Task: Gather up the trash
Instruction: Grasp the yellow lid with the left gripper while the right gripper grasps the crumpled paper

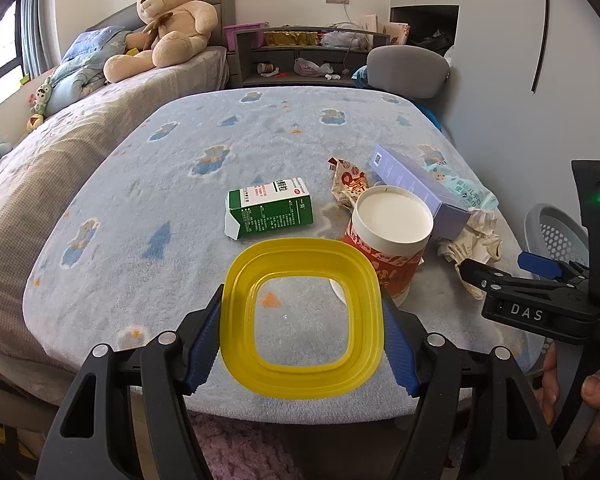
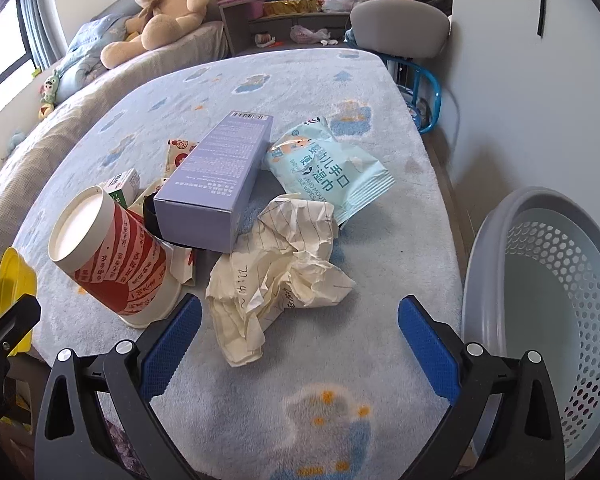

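Observation:
My left gripper (image 1: 302, 322) is shut on a yellow plastic container (image 1: 304, 320), held just above the near edge of the blue blanket-covered table. Beyond it lie a green and white carton (image 1: 270, 208), a red and white paper cup (image 1: 392, 236) on its side, a snack wrapper (image 1: 348, 184), a lilac box (image 1: 416, 184), a wet-wipes pack (image 1: 460, 188) and crumpled paper (image 1: 474, 240). My right gripper (image 2: 300, 332) is open and empty, just short of the crumpled paper (image 2: 284, 264). The cup (image 2: 112, 252), lilac box (image 2: 216, 180) and wipes pack (image 2: 328, 172) lie behind it.
A grey perforated basket (image 2: 548, 320) stands off the table's right edge, close to my right gripper; it also shows in the left wrist view (image 1: 556, 232). A bed with a teddy bear (image 1: 168, 20) lies left, a grey chair (image 1: 408, 68) and shelves behind.

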A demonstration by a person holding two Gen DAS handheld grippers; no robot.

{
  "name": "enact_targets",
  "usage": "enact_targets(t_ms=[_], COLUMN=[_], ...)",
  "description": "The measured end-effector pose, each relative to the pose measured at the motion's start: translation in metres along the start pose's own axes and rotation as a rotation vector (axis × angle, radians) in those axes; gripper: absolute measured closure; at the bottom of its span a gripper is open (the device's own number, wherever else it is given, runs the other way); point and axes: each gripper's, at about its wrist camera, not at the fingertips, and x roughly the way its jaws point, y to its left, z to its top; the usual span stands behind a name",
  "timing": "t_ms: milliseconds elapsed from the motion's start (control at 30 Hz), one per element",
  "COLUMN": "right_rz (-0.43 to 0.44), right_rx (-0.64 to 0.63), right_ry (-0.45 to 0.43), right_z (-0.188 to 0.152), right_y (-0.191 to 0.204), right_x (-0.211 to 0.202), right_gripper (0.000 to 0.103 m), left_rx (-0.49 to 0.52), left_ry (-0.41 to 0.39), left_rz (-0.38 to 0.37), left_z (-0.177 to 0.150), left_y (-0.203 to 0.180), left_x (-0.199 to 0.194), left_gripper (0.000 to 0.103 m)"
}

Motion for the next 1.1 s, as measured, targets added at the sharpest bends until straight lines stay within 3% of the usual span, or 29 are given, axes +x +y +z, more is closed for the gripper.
enact_targets(t_ms=[333,400,467,667,1100], right_rz=[-0.056,-0.066,-0.072,-0.048,-0.013], right_rx=[-0.065,-0.085,-0.096,-0.071,-0.025], right_ry=[0.006,-0.008,0.0,-0.007,-0.001], right_z=[0.009,0.009,0.009,0.005,-0.014], right_y=[0.015,0.018,0.02,0.012,0.007], right_x=[0.021,0.021,0.023,0.018,-0.005], right_gripper=[0.007,0.011,0.028,0.035,0.039], left_rx=[-0.017,-0.018,-0.018,-0.019,-0.013], left_ry=[0.014,0.015,0.015,0.012,0.0], left_rz=[0.007,0.008,0.007,0.005,0.007], left_z=[0.0,0.0,0.0,-0.001,-0.001], left_y=[0.006,0.006,0.007,0.009,0.005], left_x=[0.006,0.006,0.006,0.004,-0.004], left_gripper=[0.035,0.035,0.035,0.035,0.035])
